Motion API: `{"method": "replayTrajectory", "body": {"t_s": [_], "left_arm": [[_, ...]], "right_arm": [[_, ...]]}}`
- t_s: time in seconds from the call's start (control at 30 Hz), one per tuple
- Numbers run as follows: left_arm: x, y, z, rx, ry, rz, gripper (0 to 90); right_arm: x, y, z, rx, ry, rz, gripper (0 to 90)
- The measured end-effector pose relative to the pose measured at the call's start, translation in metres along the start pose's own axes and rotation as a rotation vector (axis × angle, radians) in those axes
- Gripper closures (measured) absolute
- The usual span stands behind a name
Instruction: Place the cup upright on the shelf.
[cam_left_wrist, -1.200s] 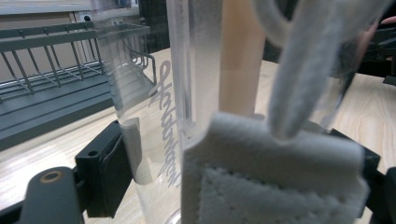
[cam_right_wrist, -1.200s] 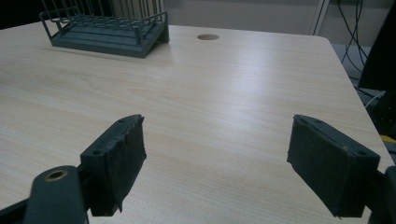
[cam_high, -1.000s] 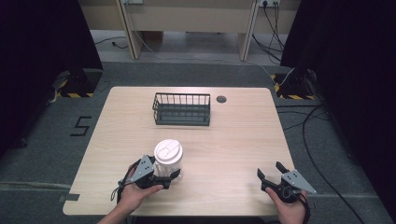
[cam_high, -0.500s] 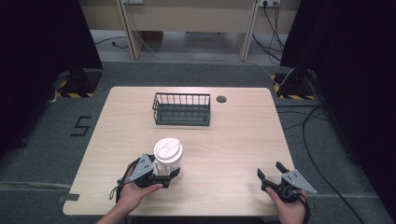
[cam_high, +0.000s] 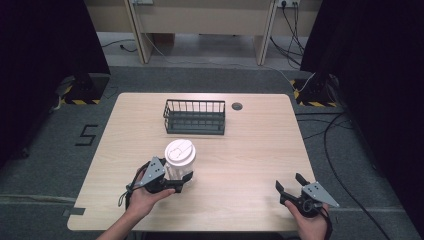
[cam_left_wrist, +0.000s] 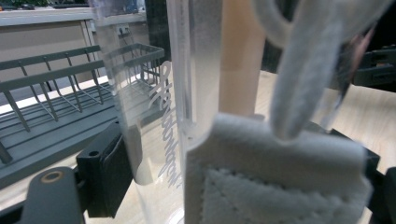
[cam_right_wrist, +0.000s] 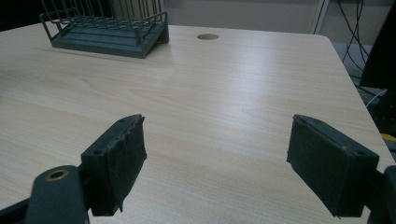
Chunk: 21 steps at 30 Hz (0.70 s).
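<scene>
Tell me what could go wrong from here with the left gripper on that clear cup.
The left gripper grips the clear cup low on its wall; it is tall with a white lid, so it may tip when lifted. The wall looks thin; squeezing could buckle it. The wire rack stands just beyond, so a forward move might clip it.

Pale wood-grain table (cam_high: 250, 150) with a soft sheen; matt grey wire rack (cam_high: 194, 116); clear glossy plastic cup (cam_left_wrist: 159, 93).

Even overhead light, dim black surrounds; table (cam_high: 250, 150) sheen in right gripper view; left gripper view close-up blurred.
</scene>
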<state>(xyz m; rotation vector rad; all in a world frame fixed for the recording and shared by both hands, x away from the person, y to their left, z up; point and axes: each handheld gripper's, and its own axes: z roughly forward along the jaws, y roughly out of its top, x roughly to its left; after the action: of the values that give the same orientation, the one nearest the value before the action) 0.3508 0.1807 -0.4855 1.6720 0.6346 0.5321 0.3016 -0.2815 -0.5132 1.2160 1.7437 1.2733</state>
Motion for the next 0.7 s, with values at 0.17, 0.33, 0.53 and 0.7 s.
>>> {"method": "replayTrajectory", "body": {"t_s": [0.17, 0.33, 0.53, 0.7], "left_arm": [[0.006, 0.004, 0.003, -0.003, 0.016, -0.009, 17.5], [0.012, 0.006, 0.006, -0.007, 0.023, -0.014, 17.5], [0.018, 0.010, 0.009, -0.013, 0.040, -0.021, 17.5], [0.024, 0.015, 0.011, -0.018, 0.054, -0.013, 17.5]], "right_arm": [[0.000, 0.000, 0.000, 0.003, 0.002, 0.003, 19.8], [0.000, 0.000, 0.000, 0.002, 0.002, 0.003, 19.8], [0.000, 0.000, 0.000, 0.005, 0.003, 0.000, 19.8], [0.000, 0.000, 0.000, 0.003, 0.003, 0.000, 19.8]]}}
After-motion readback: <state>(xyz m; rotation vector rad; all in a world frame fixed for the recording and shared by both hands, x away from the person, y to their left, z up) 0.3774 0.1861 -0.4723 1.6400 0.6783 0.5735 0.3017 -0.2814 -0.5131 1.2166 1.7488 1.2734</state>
